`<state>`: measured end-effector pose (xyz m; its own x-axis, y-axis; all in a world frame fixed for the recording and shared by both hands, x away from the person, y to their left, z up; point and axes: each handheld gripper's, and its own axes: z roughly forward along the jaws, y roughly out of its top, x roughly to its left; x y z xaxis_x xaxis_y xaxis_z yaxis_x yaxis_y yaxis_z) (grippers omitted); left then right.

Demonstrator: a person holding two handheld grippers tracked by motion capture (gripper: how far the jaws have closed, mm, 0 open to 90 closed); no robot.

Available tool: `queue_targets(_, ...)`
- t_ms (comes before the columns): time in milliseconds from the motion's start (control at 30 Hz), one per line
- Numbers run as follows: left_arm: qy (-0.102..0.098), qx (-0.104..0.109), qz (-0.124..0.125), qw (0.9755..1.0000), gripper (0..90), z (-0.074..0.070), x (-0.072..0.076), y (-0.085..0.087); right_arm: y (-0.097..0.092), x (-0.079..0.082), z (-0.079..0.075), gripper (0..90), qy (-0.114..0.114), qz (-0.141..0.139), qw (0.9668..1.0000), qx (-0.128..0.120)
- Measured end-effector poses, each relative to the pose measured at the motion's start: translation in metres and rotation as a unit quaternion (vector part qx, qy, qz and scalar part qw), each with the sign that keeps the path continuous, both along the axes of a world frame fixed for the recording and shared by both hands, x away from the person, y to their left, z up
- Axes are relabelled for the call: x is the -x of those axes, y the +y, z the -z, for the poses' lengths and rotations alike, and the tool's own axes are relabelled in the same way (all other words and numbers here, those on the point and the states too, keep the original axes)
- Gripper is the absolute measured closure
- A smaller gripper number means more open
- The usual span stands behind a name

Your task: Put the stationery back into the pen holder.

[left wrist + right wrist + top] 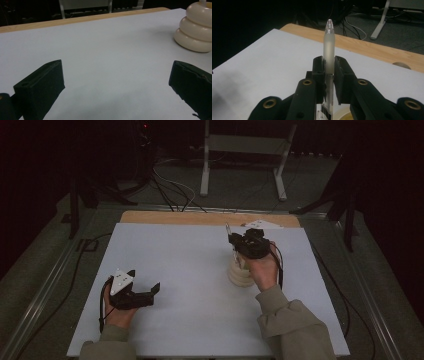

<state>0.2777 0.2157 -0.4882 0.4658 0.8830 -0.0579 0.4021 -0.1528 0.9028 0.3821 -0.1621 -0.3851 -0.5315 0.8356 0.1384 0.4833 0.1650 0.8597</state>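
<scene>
A frosted, translucent pen-like rod (329, 42) with a clear pointed tip stands between the jaws of my right gripper (329, 67), which is shut on its shaft. In the high view the right gripper (233, 239) hangs just above a cream stand (240, 275) made of three stacked rings, right of the table's middle. The rod (227, 229) sticks up past the jaws. Its lower end reaches down to the stand's top (344, 113); whether it sits inside is hidden. My left gripper (145, 281) rests at the front left, open and empty, with the stand (197, 30) far off to its right.
The white table top (190, 270) has a wooden strip (200, 217) along its far edge, with a flat white piece (262, 224) lying there. Cables and a white frame stand (245, 150) are on the dark floor beyond. Metal rails run along both table sides.
</scene>
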Motion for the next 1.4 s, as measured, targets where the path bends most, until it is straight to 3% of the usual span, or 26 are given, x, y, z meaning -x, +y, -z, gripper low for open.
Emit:
queue_targets(733,0.001,0.0,0.0,1.0,0.6,0.0,0.0,0.0,-0.016,-0.009,0.0,80.7,-0.024,0.021,0.9994,-0.012)
queue_targets(1400,0.002,-0.001,0.002,1.0,0.5,0.001,0.0,-0.001,-0.027,-0.011,0.006,80.5,-0.036,0.036,0.9987,-0.007)
